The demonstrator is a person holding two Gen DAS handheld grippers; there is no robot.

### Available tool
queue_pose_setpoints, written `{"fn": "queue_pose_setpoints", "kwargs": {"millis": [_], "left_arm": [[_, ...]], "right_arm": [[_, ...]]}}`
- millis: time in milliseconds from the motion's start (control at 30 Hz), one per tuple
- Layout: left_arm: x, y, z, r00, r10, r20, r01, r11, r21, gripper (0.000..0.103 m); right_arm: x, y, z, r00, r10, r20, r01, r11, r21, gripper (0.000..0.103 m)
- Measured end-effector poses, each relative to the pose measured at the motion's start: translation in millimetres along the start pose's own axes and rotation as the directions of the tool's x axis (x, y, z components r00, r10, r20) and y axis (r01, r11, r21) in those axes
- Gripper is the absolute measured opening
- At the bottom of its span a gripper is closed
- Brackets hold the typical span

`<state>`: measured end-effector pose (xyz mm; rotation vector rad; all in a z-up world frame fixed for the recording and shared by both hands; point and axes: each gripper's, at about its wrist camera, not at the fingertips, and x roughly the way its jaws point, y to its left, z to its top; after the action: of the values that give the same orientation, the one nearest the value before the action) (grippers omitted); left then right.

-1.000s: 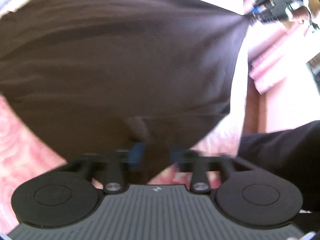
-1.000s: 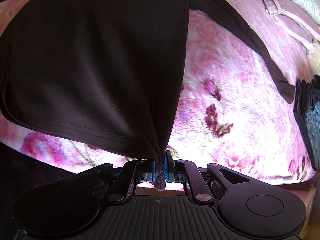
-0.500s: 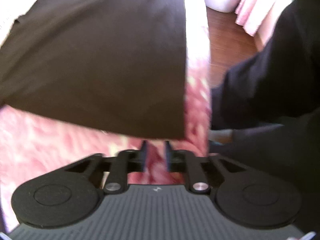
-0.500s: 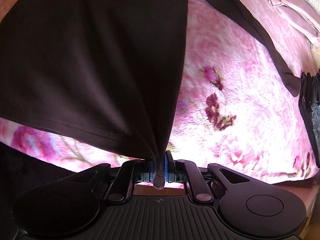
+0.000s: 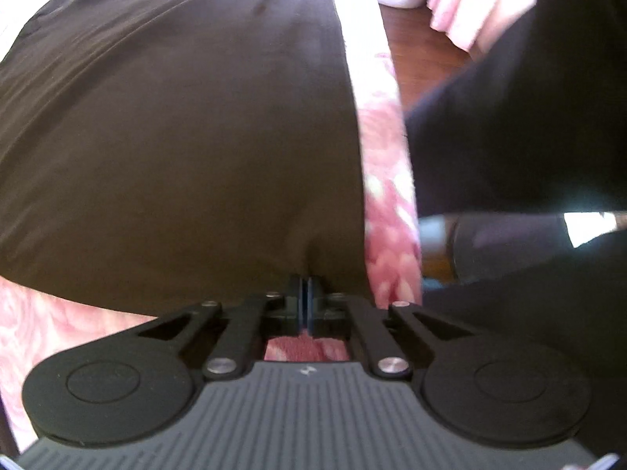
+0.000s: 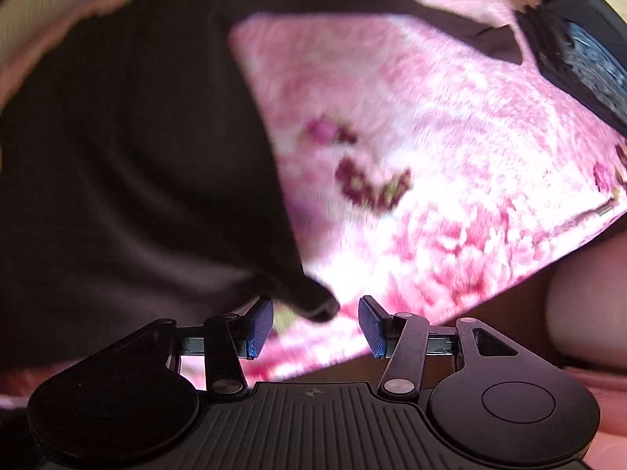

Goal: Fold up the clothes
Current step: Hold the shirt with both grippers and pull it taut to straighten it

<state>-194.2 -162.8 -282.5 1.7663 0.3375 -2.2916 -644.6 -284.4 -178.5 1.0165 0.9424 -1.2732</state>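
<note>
The dark brown garment [image 5: 188, 137] lay spread over the pink floral blanket [image 6: 431, 180], its straight side edge running close to the blanket's border beside the wooden floor [image 5: 423, 43]. The left gripper [image 5: 304, 297] had its jaws drawn fully together at the garment's near hem; the fabric puckered right at the tips, but the view did not show plainly whether cloth was pinched between them or merely lay under them. The right gripper [image 6: 313, 325] was opening, its blue pads [image 6: 258, 327] standing well apart, and a corner of the garment [image 6: 313, 305] drooped loose in the gap without either pad pressing on it. The main risk, as I judged it, was that this freed corner would curl or slide as the right gripper drew away, since the plush pile offered an uneven bed and the fabric looked thin and limp. If the left gripper did hold the hem and pulled while the other side was free, the fold could skew and the side edge drift off the blanket toward the floor. A second black gripper-like device [image 6: 580, 55] lay on the blanket at the far right, touching a tapering end of the garment, which might snag there.
</note>
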Motion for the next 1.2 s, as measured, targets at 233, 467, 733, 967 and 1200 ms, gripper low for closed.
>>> {"fn": "queue_pose_setpoints", "kwargs": {"millis": [233, 467, 733, 967, 1200], "left_arm": [[-7, 3, 13, 0.997, -0.026, -0.072, 0.022, 0.998, -0.052, 0.0], [-5, -1, 29, 0.988, -0.025, -0.155, 0.014, 0.997, -0.071, 0.0], [2, -20, 28, 0.97, -0.091, -0.223, 0.082, 0.995, -0.051, 0.0], [-20, 26, 8, 0.995, -0.026, -0.093, -0.038, 0.779, -0.626, 0.042], [1, 39, -25, 0.997, -0.078, -0.016, 0.01, 0.323, -0.946, 0.037]], "right_arm": [[46, -26, 47, 0.969, 0.247, 0.013, -0.246, 0.96, 0.133, 0.052], [97, -3, 83, 0.962, 0.251, -0.109, -0.266, 0.951, -0.159, 0.003], [84, -33, 107, 0.967, 0.252, -0.03, -0.254, 0.959, -0.127, 0.006], [80, -57, 75, 0.978, 0.21, -0.012, -0.209, 0.977, 0.038, 0.066], [80, -58, 61, 0.948, 0.308, -0.077, -0.303, 0.95, 0.067, 0.063]]}}
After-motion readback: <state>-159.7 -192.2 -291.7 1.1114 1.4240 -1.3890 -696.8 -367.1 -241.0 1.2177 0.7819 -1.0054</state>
